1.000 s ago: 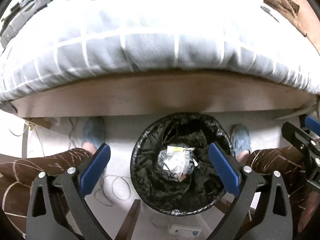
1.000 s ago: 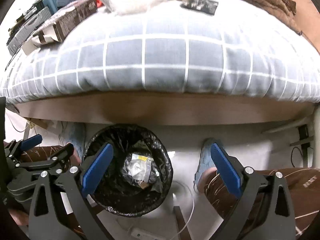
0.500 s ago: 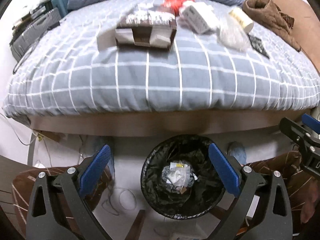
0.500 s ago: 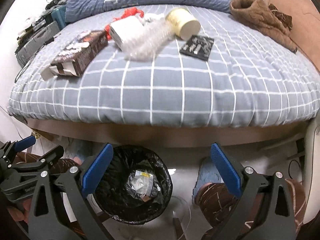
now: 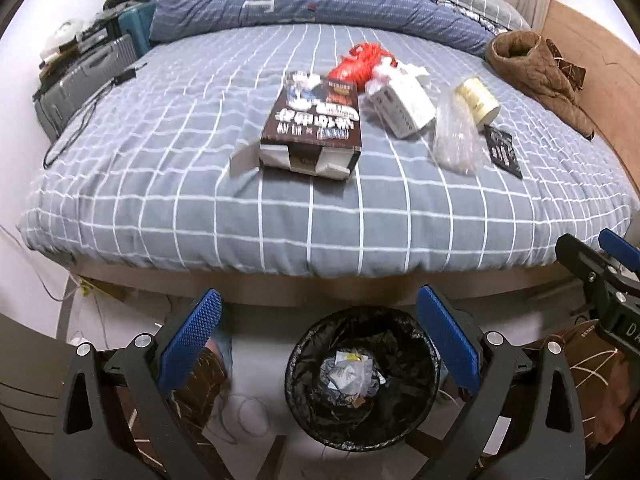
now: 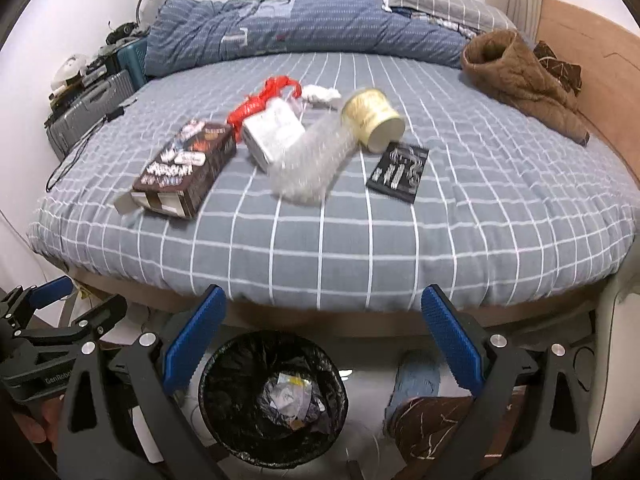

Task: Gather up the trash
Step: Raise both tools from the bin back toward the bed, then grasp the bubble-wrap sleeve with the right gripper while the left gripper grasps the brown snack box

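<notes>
A black-lined trash bin (image 5: 362,380) stands on the floor below the bed edge, with crumpled wrappers inside; it also shows in the right wrist view (image 6: 274,398). On the grey checked bed (image 5: 200,184) lie a dark brown box (image 5: 314,126), a red bag (image 5: 362,62), a white box (image 5: 402,102), a clear plastic bag (image 5: 456,138), a yellow cup (image 5: 478,100) and a black packet (image 5: 502,150). My left gripper (image 5: 320,344) is open and empty above the bin. My right gripper (image 6: 320,344) is open and empty to the right of the bin.
A brown fleece garment (image 6: 520,80) lies at the bed's far right. A folded blue duvet (image 6: 304,28) fills the back. Suitcases and clutter (image 5: 84,76) stand left of the bed. The person's legs and slippers (image 6: 416,380) are beside the bin.
Both grippers have risen and pulled back from the bin. The bed top and the trash on it have come into view.
</notes>
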Available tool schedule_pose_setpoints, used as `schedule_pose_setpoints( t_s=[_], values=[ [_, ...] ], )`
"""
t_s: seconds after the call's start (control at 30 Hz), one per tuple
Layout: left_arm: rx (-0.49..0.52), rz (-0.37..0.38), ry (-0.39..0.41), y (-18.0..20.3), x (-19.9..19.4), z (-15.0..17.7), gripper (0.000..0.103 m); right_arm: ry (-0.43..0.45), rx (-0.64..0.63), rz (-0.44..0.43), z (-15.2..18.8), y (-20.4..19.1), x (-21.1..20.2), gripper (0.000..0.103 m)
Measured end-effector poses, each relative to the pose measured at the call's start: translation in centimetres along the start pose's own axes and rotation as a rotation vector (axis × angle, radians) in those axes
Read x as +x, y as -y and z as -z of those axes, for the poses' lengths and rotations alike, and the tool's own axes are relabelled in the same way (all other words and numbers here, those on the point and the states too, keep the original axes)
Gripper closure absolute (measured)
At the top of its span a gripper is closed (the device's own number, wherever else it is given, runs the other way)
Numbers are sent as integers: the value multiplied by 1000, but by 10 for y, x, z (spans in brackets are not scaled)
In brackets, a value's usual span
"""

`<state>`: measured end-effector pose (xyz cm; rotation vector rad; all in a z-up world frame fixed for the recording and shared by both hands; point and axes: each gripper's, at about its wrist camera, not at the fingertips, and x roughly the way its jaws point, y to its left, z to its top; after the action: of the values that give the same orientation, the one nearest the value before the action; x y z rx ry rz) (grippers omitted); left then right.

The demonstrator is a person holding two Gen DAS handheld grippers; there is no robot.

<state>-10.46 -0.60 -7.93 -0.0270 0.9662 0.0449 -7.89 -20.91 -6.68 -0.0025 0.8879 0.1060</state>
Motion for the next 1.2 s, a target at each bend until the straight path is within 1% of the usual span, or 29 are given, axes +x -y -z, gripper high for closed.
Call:
schedule_pose_setpoints(
  t_s=[0.13, 0.3, 0.5, 0.6, 0.83, 1.07, 1.2],
  values=[
    [-5, 20, 11, -1, -7, -12, 6, 20, 5, 4, -13, 1, -6, 9],
    [6, 9, 23, -2, -10, -30, 6, 39, 14, 2, -31, 3, -7, 9],
    [-6, 6, 35, -7, -5, -56, 6, 40, 19, 5, -53, 5, 3, 9],
    [-17, 17, 39, -10, 1, -70, 6, 40, 14, 4, -64, 4, 10, 9],
    [-30, 28, 30, -13, 32, -105, 6, 12, 9, 5, -92, 0, 47, 9],
    [-13, 32, -4, -14, 69, -129, 6, -28, 22, 11, -117, 0, 89, 9],
    [-6, 31, -22, -12, 88, -140, 6, -58, 43, 8, -126, 5, 112, 9]
  ],
)
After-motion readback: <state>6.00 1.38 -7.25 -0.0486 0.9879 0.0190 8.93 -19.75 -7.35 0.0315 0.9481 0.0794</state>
